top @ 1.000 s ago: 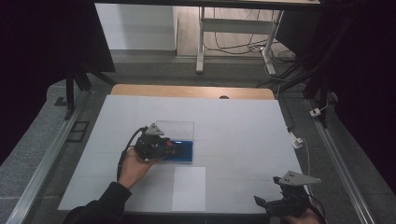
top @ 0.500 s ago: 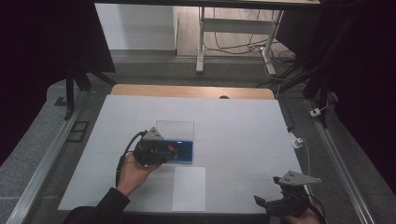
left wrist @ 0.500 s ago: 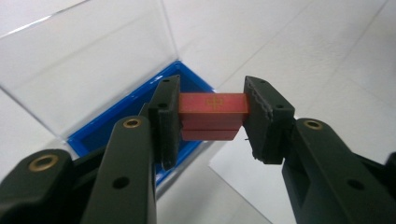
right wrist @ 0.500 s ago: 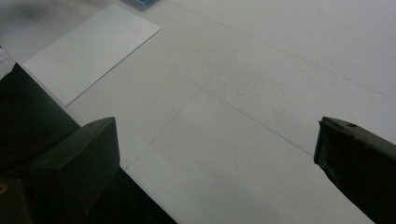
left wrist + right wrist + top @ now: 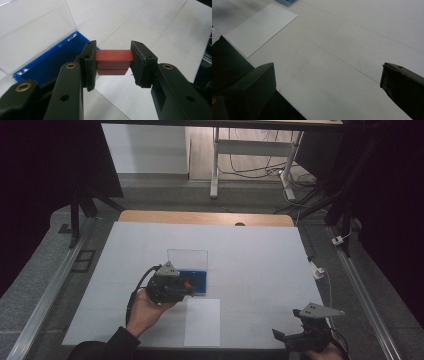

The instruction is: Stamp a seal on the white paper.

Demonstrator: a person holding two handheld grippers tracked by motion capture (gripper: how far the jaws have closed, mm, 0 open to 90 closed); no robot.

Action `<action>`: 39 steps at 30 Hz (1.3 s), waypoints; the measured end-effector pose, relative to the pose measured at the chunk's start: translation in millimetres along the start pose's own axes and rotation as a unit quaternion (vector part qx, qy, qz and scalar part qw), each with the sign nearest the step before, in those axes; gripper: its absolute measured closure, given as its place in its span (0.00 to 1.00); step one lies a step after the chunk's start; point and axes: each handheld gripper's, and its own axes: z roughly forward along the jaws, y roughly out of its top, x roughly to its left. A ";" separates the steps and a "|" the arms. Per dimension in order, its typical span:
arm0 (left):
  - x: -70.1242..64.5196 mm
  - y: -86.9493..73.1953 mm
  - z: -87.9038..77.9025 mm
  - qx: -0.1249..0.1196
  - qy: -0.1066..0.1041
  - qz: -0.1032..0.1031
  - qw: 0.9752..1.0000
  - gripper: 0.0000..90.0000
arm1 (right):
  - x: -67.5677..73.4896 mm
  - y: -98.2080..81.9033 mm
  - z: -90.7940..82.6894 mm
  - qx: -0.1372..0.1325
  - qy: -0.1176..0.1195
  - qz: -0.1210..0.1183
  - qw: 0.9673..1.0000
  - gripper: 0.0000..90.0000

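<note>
Your left gripper [image 5: 113, 65] was clamped on a small stack of red blocks [image 5: 113, 61], held above the table just beside the open blue case [image 5: 47, 65] with its clear lid up. Lifting out looked done; setting down remained, perhaps on the white sheet [image 5: 202, 321] near the case. Your right gripper [image 5: 328, 82] stood open, well away from the case.

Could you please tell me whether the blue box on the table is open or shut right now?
Open. The blue box has its clear lid standing upright behind the tray, and the left gripper holds red blocks beside it.
</note>
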 end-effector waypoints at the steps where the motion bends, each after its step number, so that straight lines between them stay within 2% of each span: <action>1: -1.4 -0.3 0.4 0.000 -0.003 0.000 1.000 0.65 | 0.0 0.0 0.0 0.000 0.000 0.000 1.000 0.00; 10: -17.3 -4.3 8.0 0.014 -0.013 0.019 1.000 0.65 | 0.0 0.1 0.3 0.001 0.000 0.002 1.000 0.00; 15: -26.2 -7.1 16.5 0.031 -0.023 0.040 0.998 0.65 | 0.1 0.0 0.1 0.000 0.000 0.000 1.000 0.00; 27: -39.3 -16.9 31.8 0.045 -0.034 0.058 0.997 0.65 | 0.0 0.1 0.5 0.002 -0.001 0.000 1.000 0.00; 31: -43.9 -20.5 38.5 0.053 -0.029 0.068 0.996 0.65 | 0.2 0.1 0.5 0.002 -0.002 -0.001 1.000 0.00; 39: -47.7 -25.3 47.9 0.069 -0.029 0.074 0.994 0.65 | 0.2 0.2 0.6 0.003 -0.002 -0.001 1.000 0.00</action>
